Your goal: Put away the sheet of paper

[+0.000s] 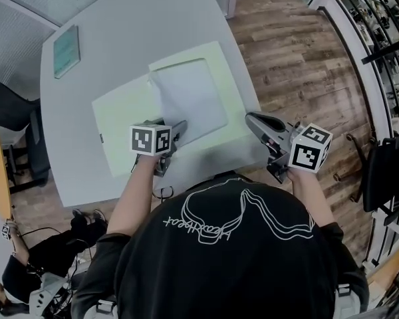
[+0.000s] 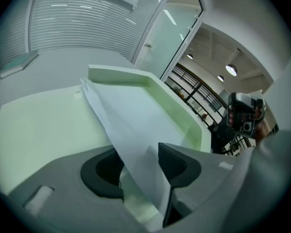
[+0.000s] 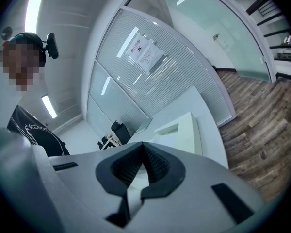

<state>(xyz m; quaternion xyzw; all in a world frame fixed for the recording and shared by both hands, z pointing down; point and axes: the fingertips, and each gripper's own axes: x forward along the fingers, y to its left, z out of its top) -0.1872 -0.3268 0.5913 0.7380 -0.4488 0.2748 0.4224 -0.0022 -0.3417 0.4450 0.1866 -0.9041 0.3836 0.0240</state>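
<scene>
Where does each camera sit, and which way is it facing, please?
Head view: on the person's head, looking steeply down at the table, tray and paper; shoulders, forearms, left tool and right tool show.
Left gripper view: on the left tool, looking along its parted jaws over the paper between them; the right tool shows far right.
Right gripper view: on the right tool, looking nearly level across the table at a slatted glass wall; its jaws meet, empty; the person's torso shows left.
Shared: all three see the tray.

The white sheet of paper [image 1: 189, 97] lies slanted in the pale green tray [image 1: 234, 92] at the tabletop's [image 1: 126, 38] near right corner, far end down inside, near end raised off the tray floor.
</scene>
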